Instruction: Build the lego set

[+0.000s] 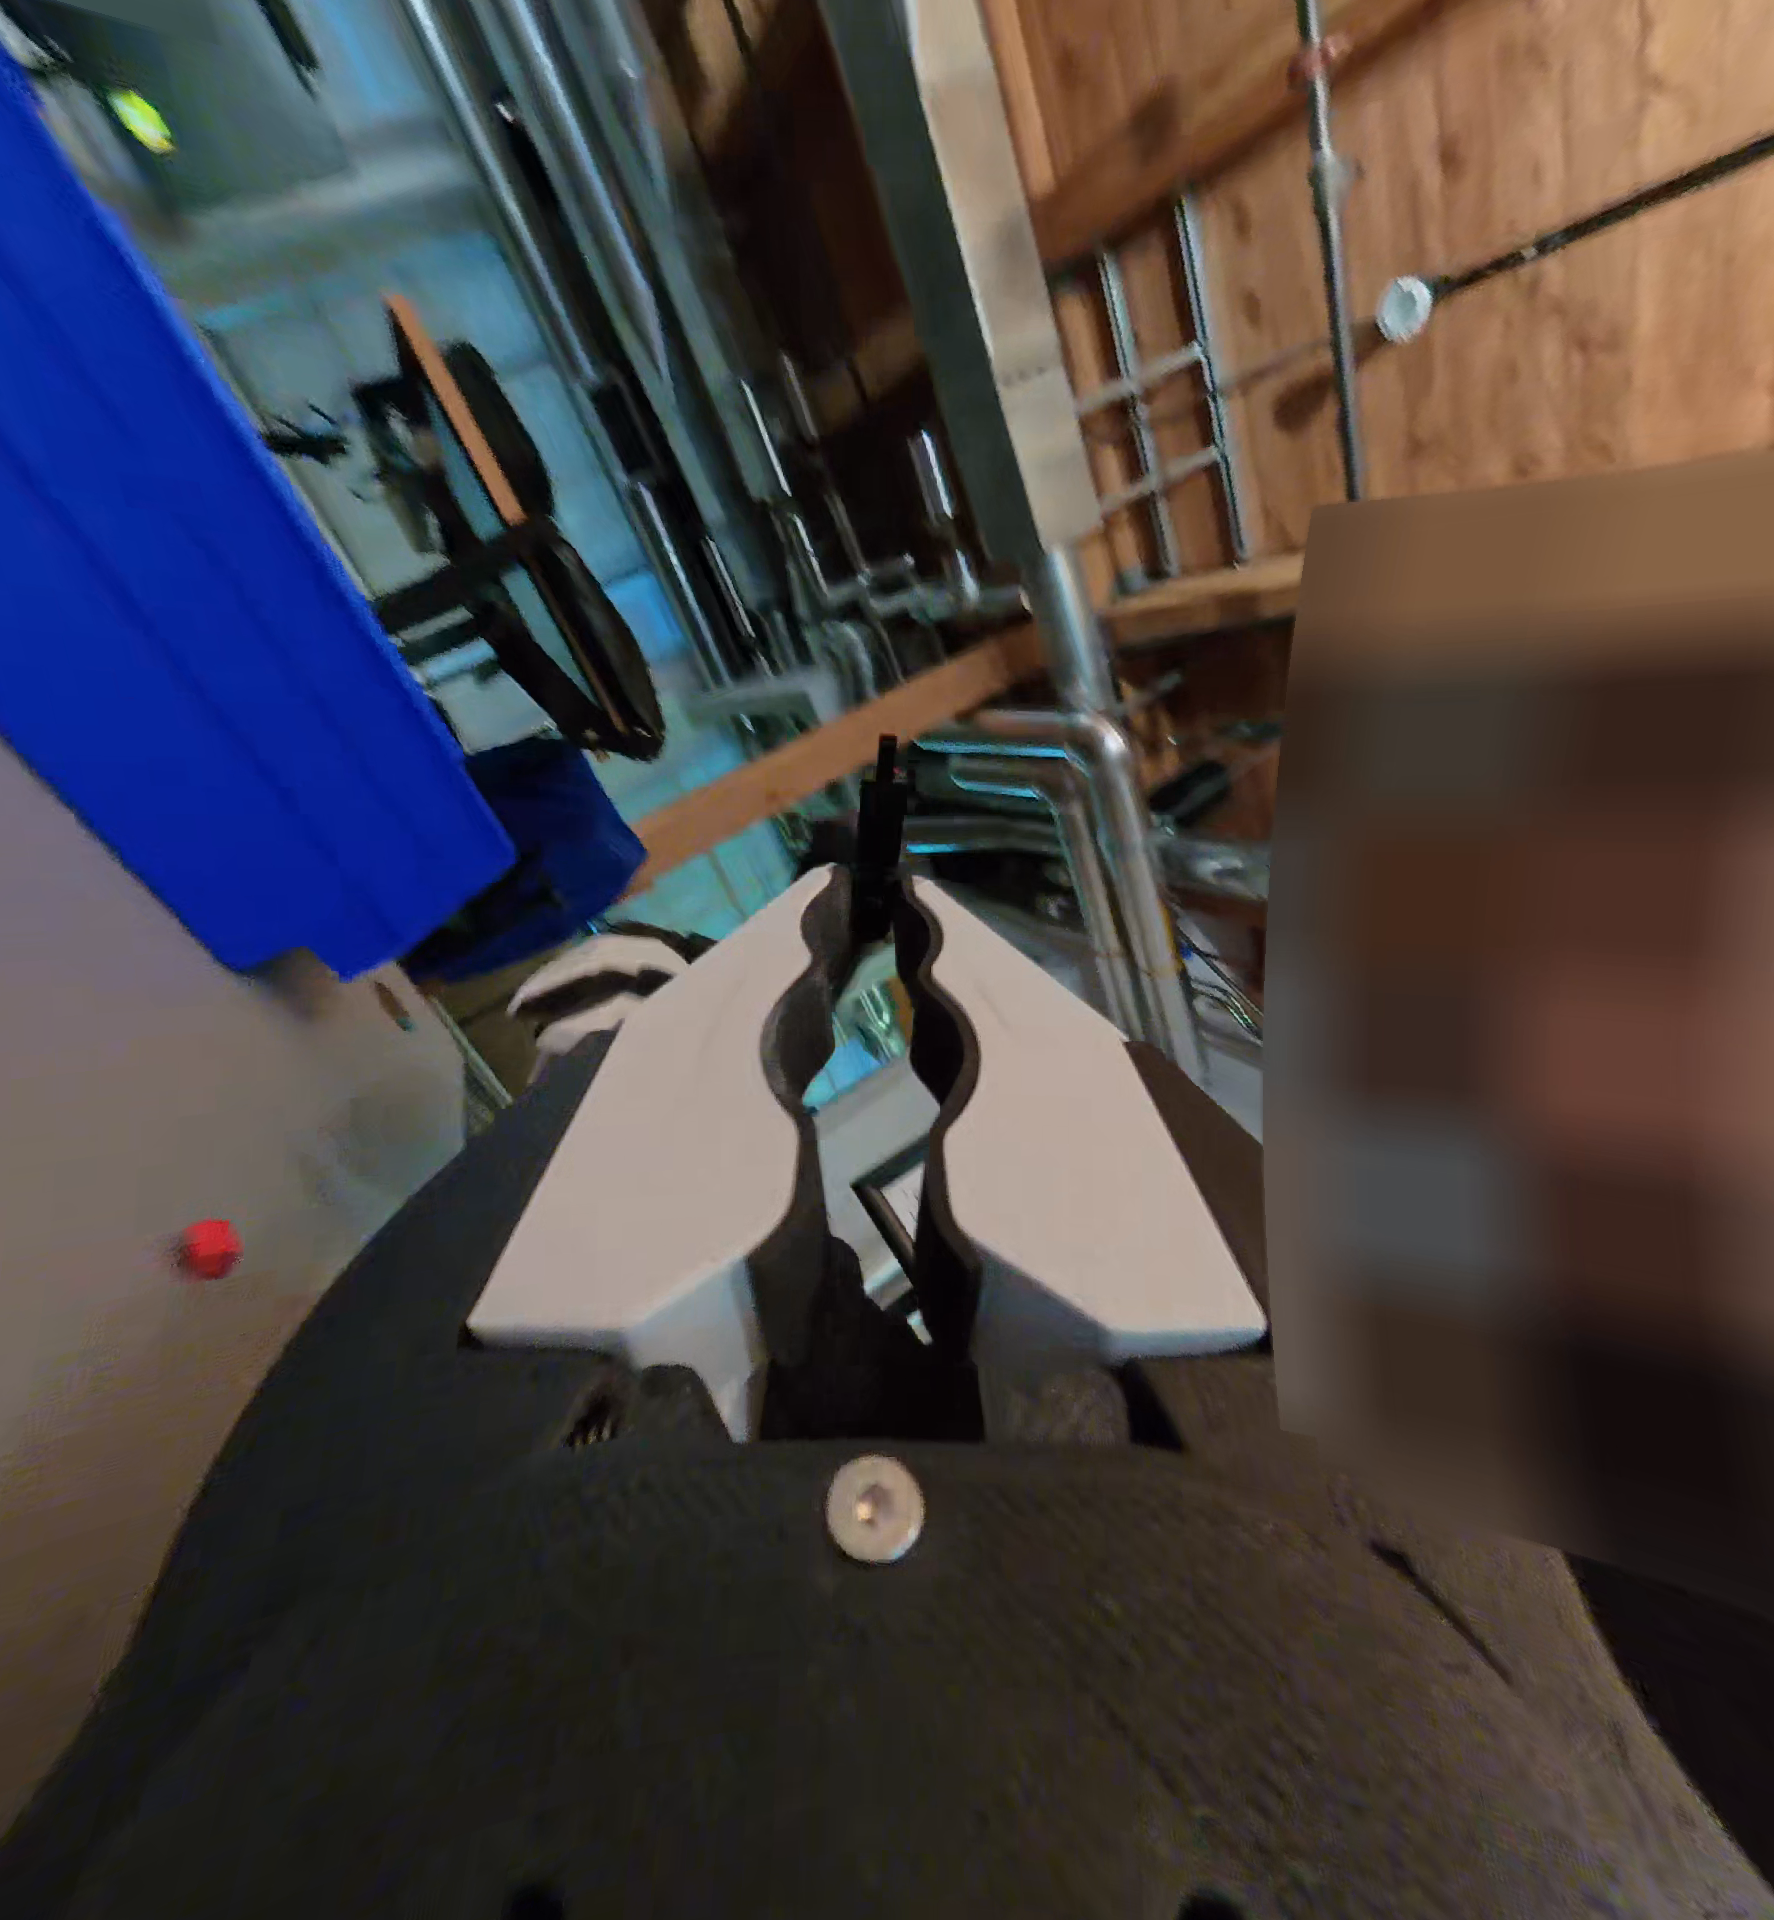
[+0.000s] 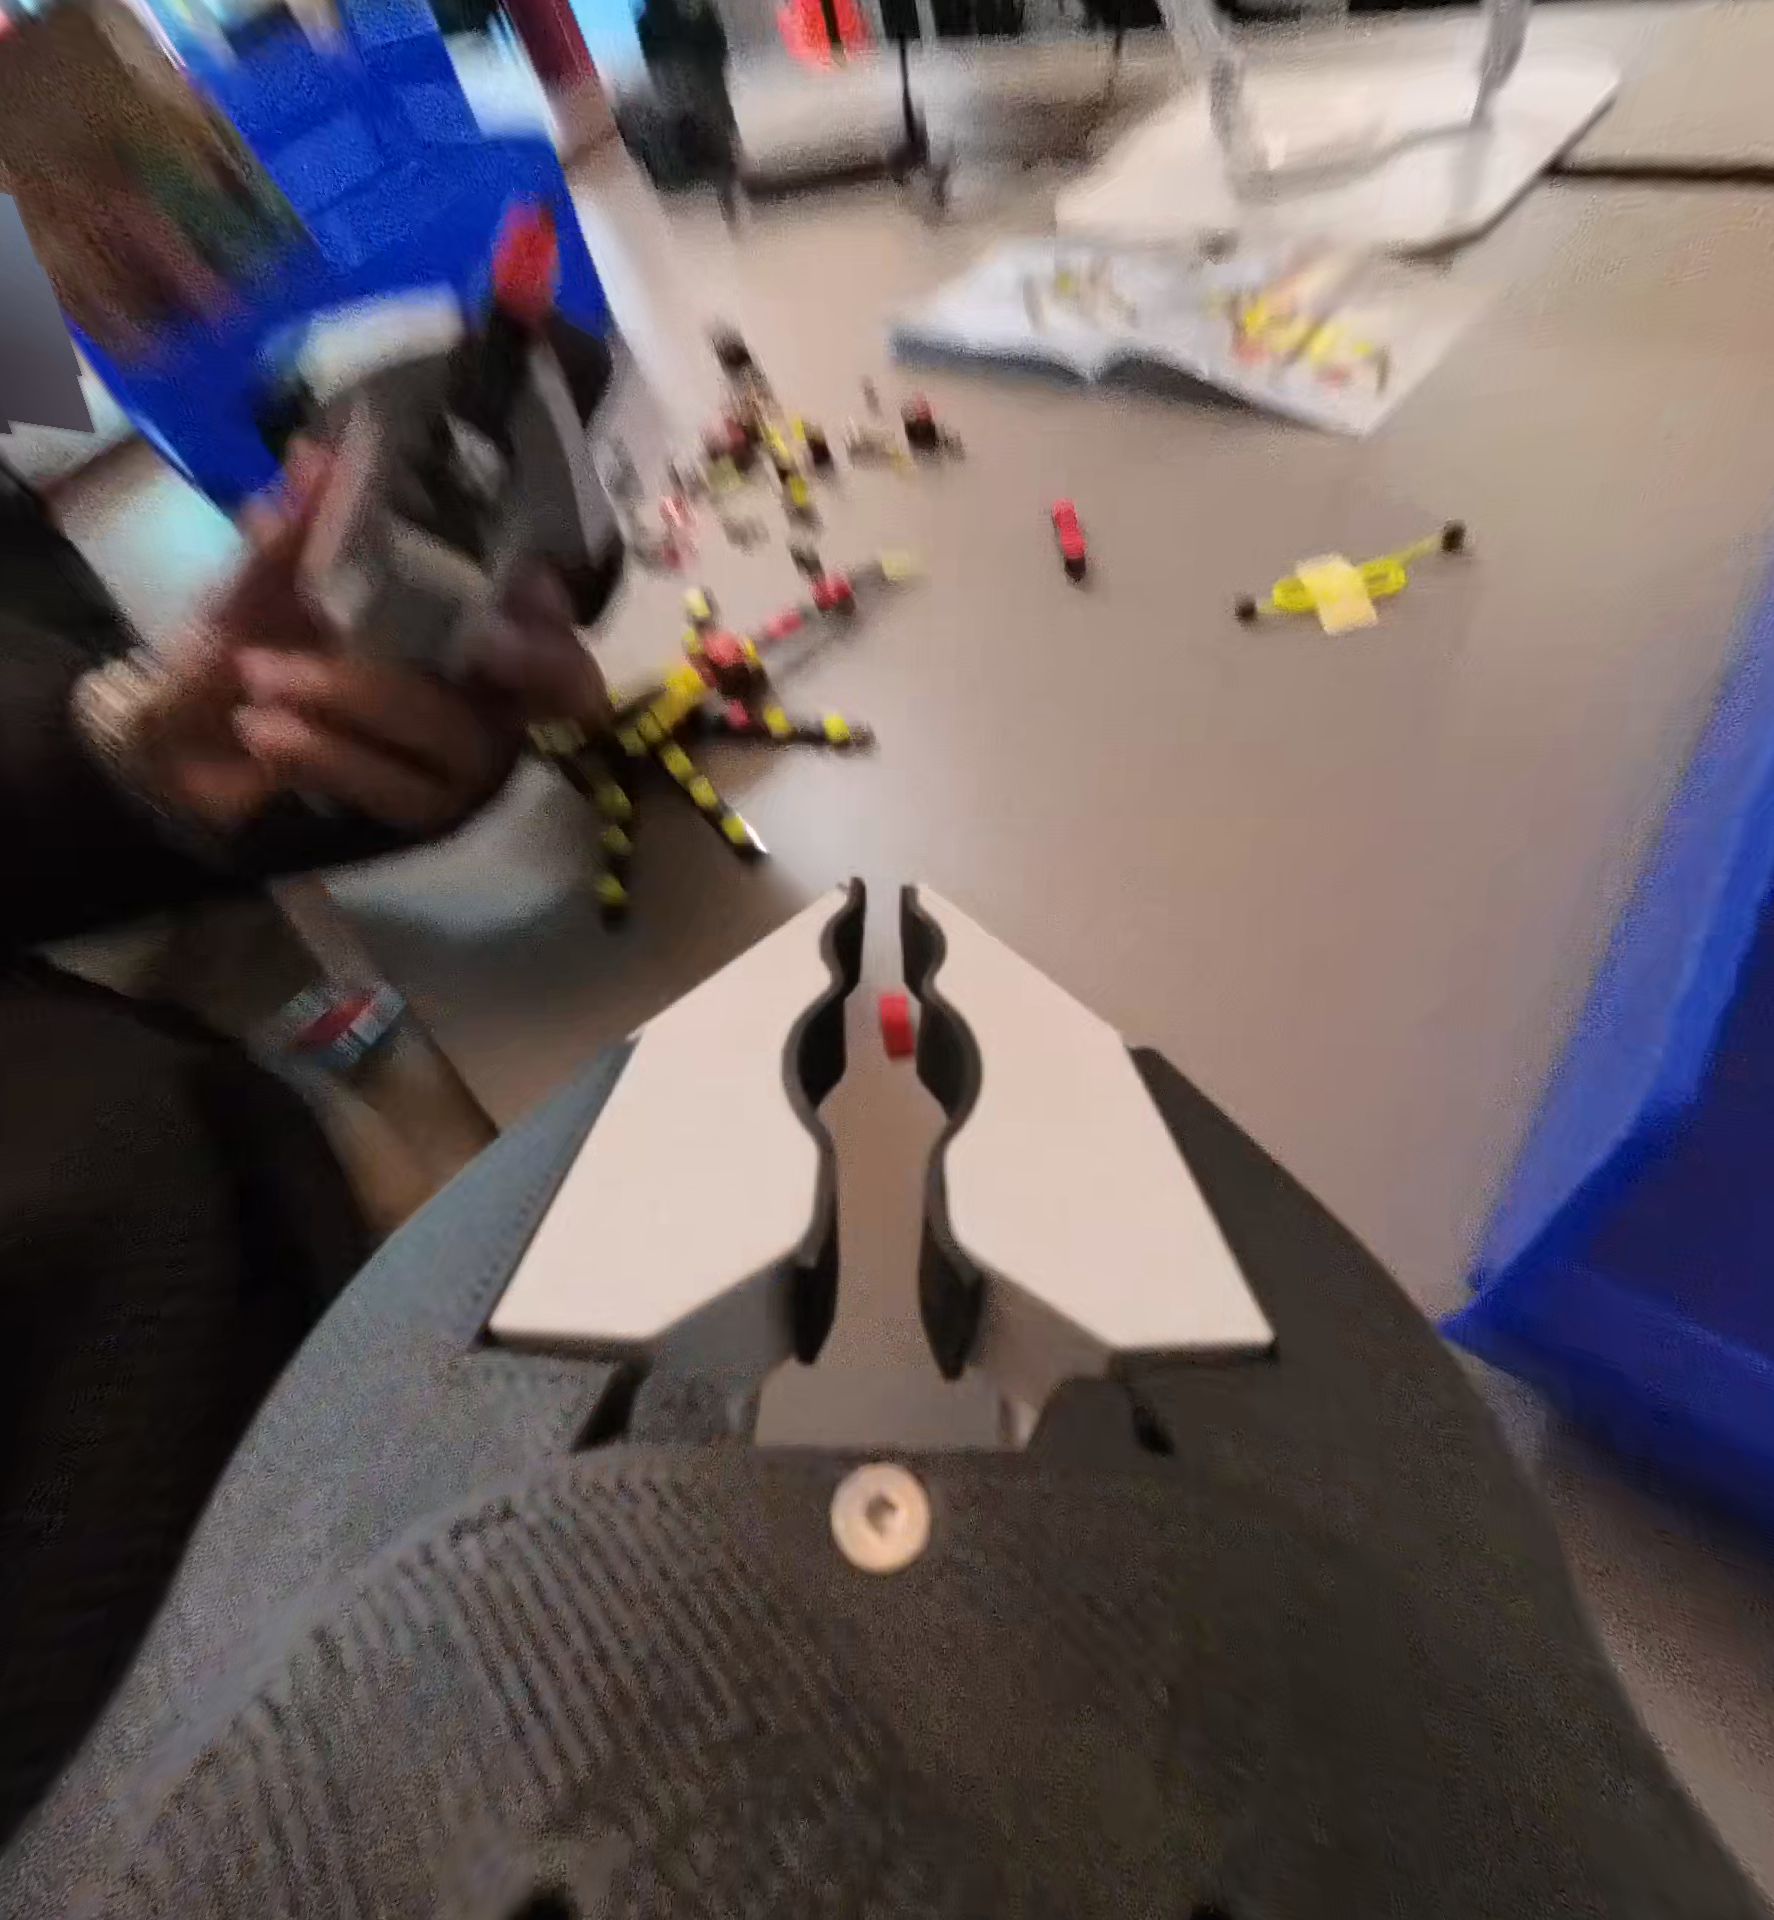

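A: What is held by the left gripper (image 1: 875, 904)?

B: A thin black lego pin (image 1: 878, 821) is clamped between its tips, standing out ahead of them; the gripper is raised and tilted towards the room, so the table is seen only low to its left, where a small red piece (image 1: 208, 1247) lies.

A: And the right gripper (image 2: 883, 904)?

B: Its jaws are parted by a narrow gap and nothing is gripped; a red piece (image 2: 893, 1023) is seen on the table through that gap; the black-and-yellow build (image 2: 685, 727) lies ahead and to the left, near the person's hand (image 2: 343, 696); an open instruction booklet (image 2: 1205, 332) lies far ahead, to the right.

A: What could go wrong?

B: The pin is gripped by one end only; it could be twisted or dropped if it is pressed in off-axis; the red piece could be nudged away if the jaws are lowered off-centre; both views are blurred, so alignment cannot be judged finely.
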Tool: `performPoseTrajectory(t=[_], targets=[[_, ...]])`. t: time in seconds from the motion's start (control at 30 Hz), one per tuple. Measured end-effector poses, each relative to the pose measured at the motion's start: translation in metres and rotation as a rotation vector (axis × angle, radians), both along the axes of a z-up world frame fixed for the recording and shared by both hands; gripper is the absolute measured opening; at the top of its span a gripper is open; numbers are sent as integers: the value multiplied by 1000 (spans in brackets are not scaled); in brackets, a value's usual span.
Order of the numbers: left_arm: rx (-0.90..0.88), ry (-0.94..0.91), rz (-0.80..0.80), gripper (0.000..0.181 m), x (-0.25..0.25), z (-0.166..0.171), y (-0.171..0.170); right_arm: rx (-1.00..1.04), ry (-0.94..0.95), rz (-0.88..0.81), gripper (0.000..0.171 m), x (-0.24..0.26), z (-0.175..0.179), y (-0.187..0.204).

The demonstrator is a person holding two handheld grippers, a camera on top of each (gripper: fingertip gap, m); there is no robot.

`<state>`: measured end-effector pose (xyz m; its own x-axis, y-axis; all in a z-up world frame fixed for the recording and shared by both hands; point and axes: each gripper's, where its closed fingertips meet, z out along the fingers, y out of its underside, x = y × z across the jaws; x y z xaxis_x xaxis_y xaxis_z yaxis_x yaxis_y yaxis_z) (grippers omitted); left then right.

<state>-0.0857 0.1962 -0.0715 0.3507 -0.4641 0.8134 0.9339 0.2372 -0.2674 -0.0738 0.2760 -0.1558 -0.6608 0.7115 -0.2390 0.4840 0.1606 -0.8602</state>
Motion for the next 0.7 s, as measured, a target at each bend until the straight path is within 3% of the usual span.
performPoseTrajectory(t=[0.23,0.6,0.7], targets=[[-84,-65,85,6,-15,-18,0,356,-77,116,14,9,-65,-19],[-74,-57,79,6,-14,-16,1,323,-114,104,9,2,-73,-21],[-62,-46,73,7,-12,-14,1,261,-89,104,6,2,-59,-28]])
